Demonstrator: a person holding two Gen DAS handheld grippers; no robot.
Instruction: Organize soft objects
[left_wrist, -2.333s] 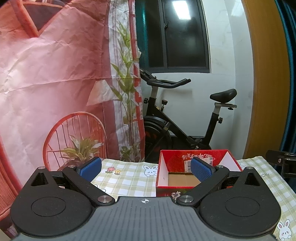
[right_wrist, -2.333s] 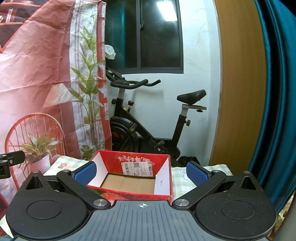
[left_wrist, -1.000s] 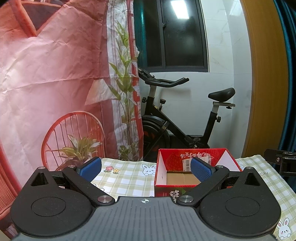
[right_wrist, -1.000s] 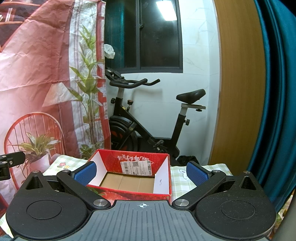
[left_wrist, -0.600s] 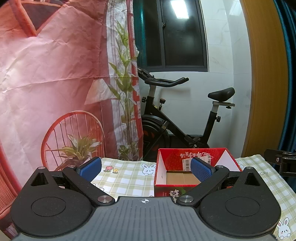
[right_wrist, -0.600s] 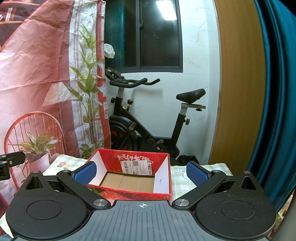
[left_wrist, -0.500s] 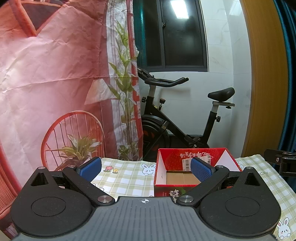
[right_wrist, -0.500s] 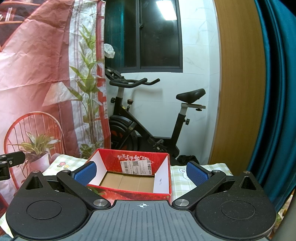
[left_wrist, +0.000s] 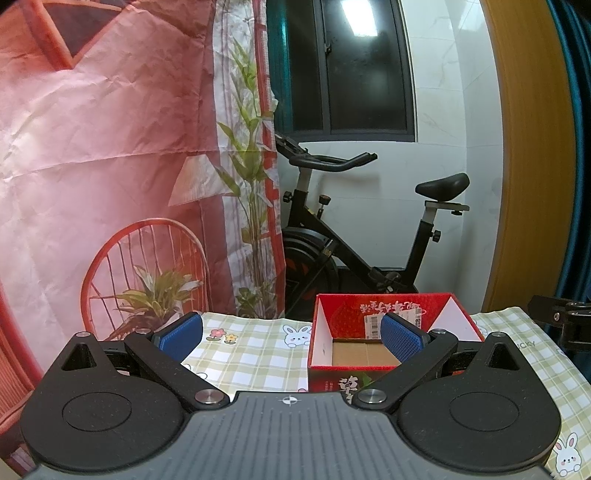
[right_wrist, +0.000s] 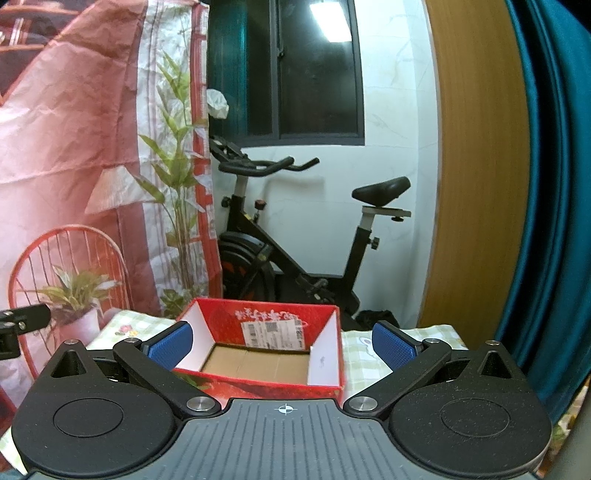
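Left wrist view shows the left tongs (left_wrist: 290, 332) spread wide with nothing between the blue pads, low in the frame above the checked cloth of the desk (left_wrist: 251, 350). Lower right of centre stands the red box (left_wrist: 391, 332), its cardboard floor bare. Right wrist view has the right tongs (right_wrist: 282, 341) likewise wide apart and empty, the same red box (right_wrist: 266, 347) sitting low at centre between the pads. No soft objects appear in either frame, so the sorting seems not yet begun; everything looks left to do.
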